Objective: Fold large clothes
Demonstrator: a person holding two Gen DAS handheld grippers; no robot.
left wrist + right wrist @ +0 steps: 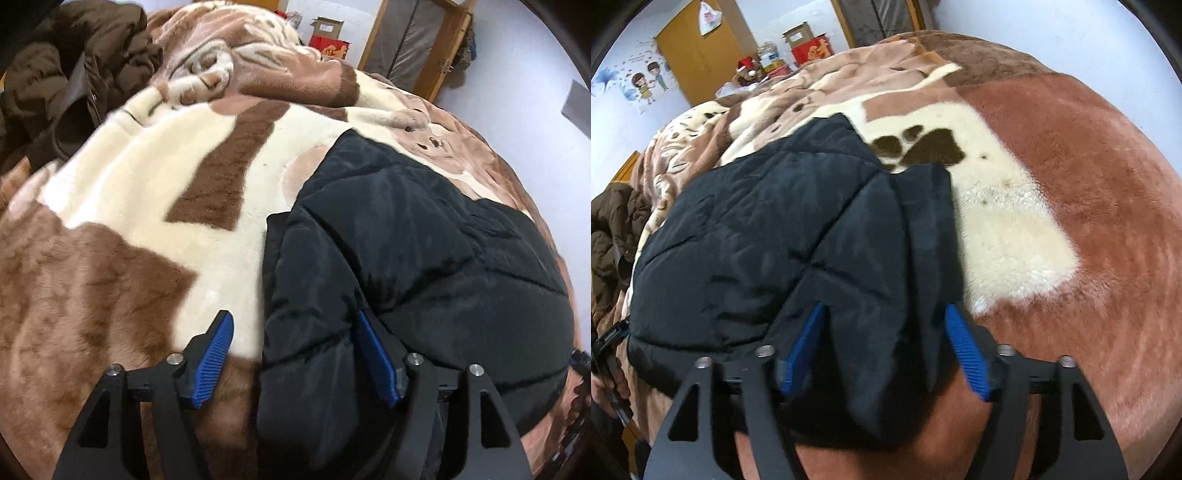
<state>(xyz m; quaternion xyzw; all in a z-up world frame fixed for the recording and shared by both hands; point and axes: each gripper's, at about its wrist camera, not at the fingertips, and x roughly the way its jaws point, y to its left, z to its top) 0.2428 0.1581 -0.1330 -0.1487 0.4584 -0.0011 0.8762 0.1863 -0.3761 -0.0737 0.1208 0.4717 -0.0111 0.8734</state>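
**Both claws opened over a folded black jacket**

Left-wrist view: a brown coat (74, 74) is heaped at upper left on the blanket (122, 192) covering the bed. The black jacket (424, 258) fills the centre and right of the frame. The left claw (295, 354) stands wide open at bottom centre; its left pad (214, 362) is over bare blanket and its right pad (373, 354) lies against the jacket's left edge, which sits between the jaws ungripped.

Right-wrist view: the jacket (757, 229) occupies the left and centre, with blanket (1089, 221) to the right. The right claw (886, 350) is likewise wide open at bottom centre, straddling the jacket's right edge without pinching it.

Judged step: releasing the near edge after a fold. To do it well, lift both claws clear without snagging the padded fabric, check that the side edges lie even, then regrip symmetrically for the next fold; puffy quilting tends to spring back, so pressing the crease flat should help.
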